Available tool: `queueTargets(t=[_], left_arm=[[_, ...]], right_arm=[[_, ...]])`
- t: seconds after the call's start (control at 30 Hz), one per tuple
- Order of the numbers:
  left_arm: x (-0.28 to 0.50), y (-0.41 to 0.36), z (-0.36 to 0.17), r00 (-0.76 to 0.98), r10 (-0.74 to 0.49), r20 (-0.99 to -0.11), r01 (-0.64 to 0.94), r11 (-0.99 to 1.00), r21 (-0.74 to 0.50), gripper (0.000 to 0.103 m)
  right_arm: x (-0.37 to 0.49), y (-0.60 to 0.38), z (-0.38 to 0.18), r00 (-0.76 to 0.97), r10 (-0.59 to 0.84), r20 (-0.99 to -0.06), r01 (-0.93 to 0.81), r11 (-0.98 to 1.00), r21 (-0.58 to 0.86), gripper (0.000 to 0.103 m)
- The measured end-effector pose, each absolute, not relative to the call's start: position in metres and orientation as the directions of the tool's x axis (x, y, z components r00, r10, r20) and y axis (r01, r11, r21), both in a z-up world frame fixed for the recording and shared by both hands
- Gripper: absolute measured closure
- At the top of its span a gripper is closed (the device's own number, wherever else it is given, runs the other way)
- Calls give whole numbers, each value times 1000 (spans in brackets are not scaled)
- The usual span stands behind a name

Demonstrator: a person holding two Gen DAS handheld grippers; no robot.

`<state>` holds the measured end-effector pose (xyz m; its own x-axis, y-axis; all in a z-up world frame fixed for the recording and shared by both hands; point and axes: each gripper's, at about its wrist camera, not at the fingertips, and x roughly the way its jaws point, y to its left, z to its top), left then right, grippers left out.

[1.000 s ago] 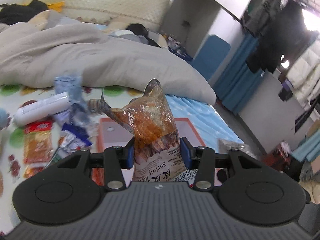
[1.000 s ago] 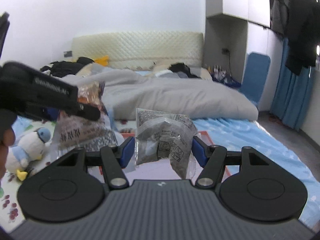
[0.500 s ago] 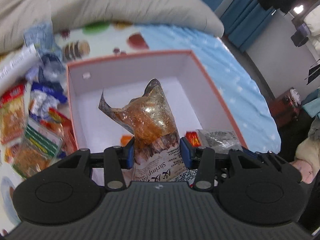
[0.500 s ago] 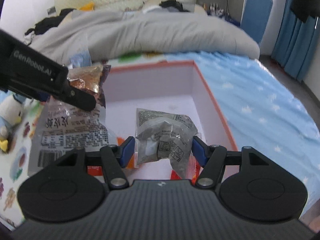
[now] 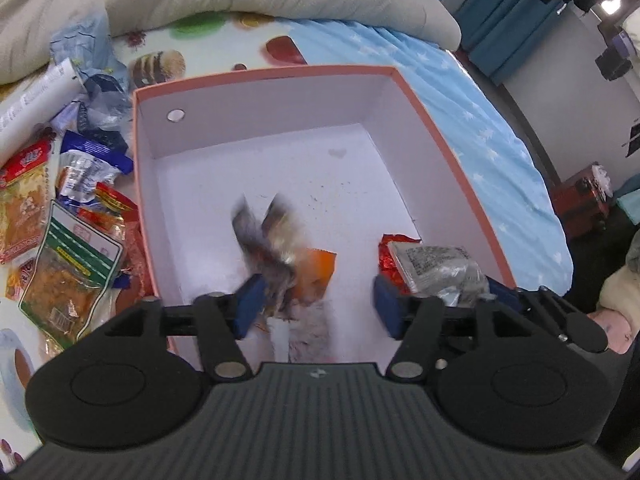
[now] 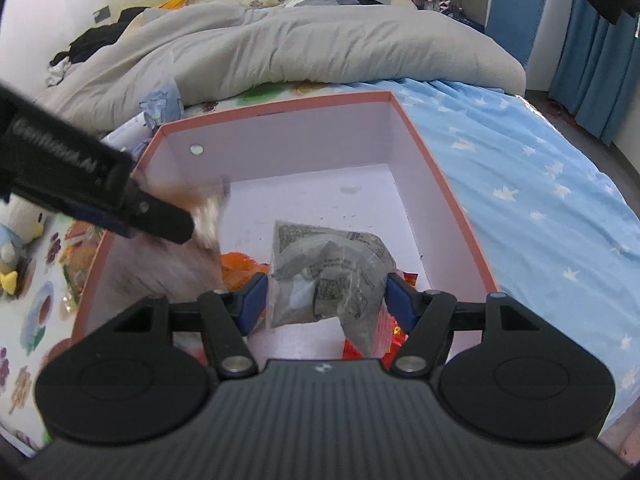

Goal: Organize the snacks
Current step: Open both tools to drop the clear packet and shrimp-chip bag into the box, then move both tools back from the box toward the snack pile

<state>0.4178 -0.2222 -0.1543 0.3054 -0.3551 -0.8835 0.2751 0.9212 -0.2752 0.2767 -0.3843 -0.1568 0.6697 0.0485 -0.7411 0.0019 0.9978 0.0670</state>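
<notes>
Left hand-held gripper (image 5: 316,306): jaws opening, a blurred shrimp-snack bag (image 5: 272,256) between them, dropping clear over the box (image 5: 256,76) on the bed. Right hand-held gripper (image 6: 326,298): jaws opening, pads apparently touching a grey crinkled packet (image 6: 328,272) held low inside the box. Both packs judged light, soft and slippery; best gripped across the sealed edge.

Left gripper (image 5: 316,306) jaws opening over the box (image 5: 448,152), a blurred snack bag (image 5: 268,252) loose between them; a grey packet (image 5: 436,260) sits by the box's right wall.
</notes>
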Motion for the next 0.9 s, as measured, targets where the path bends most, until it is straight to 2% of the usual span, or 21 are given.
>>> queueTargets(t=[0.1,0.17,0.2,0.37,0.6,0.7,0.9], left_arm=[[412,-218,-151,332,-359,-872,285,920,-270,30],[408,-216,-146,363,-336,-869,280,929,-243,30],[405,-215,-144,377,-332,-864,287,929,-232,30],[393,-209,-123,440,-350,-827,316,922,-223,31],[363,-192,-85,566,-394,-724,343,911,-228,31],[345,-178,-75,593,-425,-684,304,905,-298,31],[298,-170,-63,632,-421,-651,335,905,-261,31]], right_arm=[[273,-389,-156,676,61,-734,8,996,90,34],[270,-392,-154,684,75,-726,14,993,116,29],[269,-393,-151,691,76,-719,20,992,124,22],[261,-393,-134,737,95,-670,3,990,144,21],[238,-388,-110,799,101,-593,-15,989,148,21],[228,-384,-103,818,109,-564,-24,988,156,21],[204,-381,-86,857,125,-500,-33,981,189,21]])
